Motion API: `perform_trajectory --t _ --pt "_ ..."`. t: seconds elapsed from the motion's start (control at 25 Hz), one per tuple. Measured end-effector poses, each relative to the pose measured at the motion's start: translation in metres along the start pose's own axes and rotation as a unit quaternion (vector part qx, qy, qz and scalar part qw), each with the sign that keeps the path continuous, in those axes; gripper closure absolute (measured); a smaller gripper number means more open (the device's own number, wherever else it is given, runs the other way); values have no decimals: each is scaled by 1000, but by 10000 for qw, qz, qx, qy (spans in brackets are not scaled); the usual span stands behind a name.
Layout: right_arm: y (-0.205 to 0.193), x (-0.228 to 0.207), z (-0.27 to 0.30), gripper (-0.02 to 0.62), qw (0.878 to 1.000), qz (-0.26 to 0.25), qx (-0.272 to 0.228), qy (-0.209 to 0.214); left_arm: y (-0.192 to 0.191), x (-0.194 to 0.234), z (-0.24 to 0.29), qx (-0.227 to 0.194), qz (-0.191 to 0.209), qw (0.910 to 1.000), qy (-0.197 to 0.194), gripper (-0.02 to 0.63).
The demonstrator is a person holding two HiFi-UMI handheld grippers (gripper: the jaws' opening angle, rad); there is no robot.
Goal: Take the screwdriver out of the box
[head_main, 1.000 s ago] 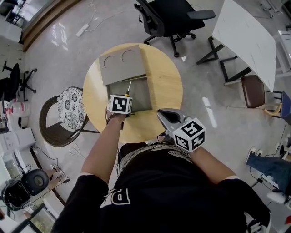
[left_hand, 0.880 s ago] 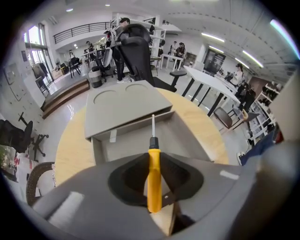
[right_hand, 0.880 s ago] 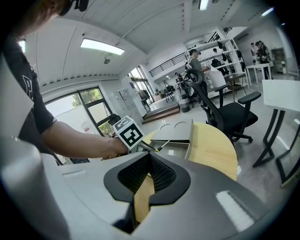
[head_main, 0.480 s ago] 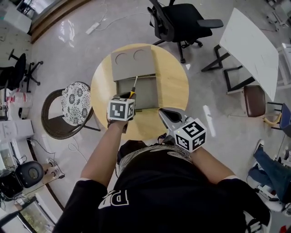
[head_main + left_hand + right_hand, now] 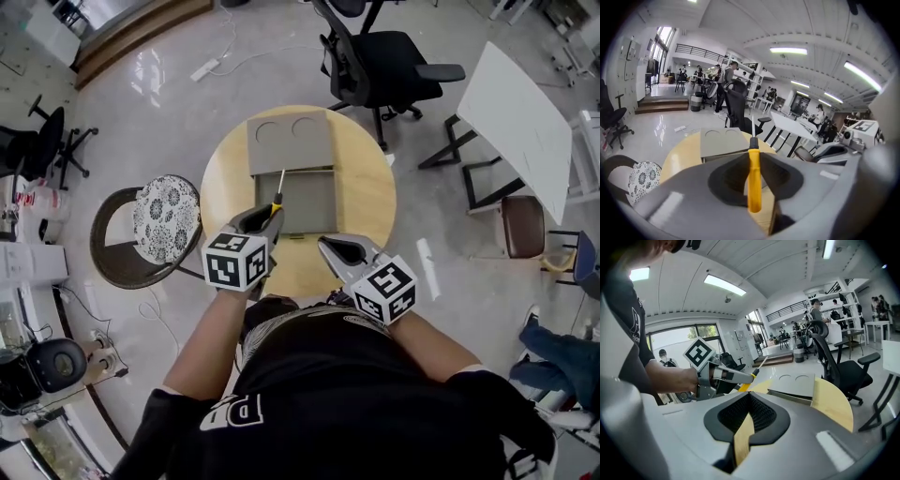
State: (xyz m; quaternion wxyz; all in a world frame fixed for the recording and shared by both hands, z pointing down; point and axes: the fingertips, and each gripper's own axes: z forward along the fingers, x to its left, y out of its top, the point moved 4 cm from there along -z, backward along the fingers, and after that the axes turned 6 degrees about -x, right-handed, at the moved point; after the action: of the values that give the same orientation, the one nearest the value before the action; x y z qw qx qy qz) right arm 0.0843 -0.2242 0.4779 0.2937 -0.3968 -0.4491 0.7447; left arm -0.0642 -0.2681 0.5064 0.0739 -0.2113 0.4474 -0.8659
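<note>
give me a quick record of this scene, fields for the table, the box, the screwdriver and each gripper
table: round wooden table, bearing the box
box: grey rectangular box, lid folded back, nothing seen inside
left gripper: fingers shut on the yellow-handled screwdriver, its shaft pointing away from the person
right gripper: fingers together, nothing between them, over the table's near edge
screwdriver: held in the air, out of the box

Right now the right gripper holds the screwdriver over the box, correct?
No. The left gripper, not the right, holds the screwdriver over the box; the left gripper view shows its handle clamped between the jaws.
</note>
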Motion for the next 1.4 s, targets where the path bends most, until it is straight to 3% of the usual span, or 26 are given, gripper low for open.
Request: perform_trajectory --t 0.56,1.0,1.4 --pt "31 20 19 595 9974 123 -427 -568 36 14 -61 -728 -82 9948 -706 470" --pt "48 34 25 595 9948 14 -627 -800 33 15 -90 -906 -106 9900 -1072 470" --pt "37 39 24 595 9943 82 -580 -885 30 8 -104 -986 -56 9875 -1231 469"
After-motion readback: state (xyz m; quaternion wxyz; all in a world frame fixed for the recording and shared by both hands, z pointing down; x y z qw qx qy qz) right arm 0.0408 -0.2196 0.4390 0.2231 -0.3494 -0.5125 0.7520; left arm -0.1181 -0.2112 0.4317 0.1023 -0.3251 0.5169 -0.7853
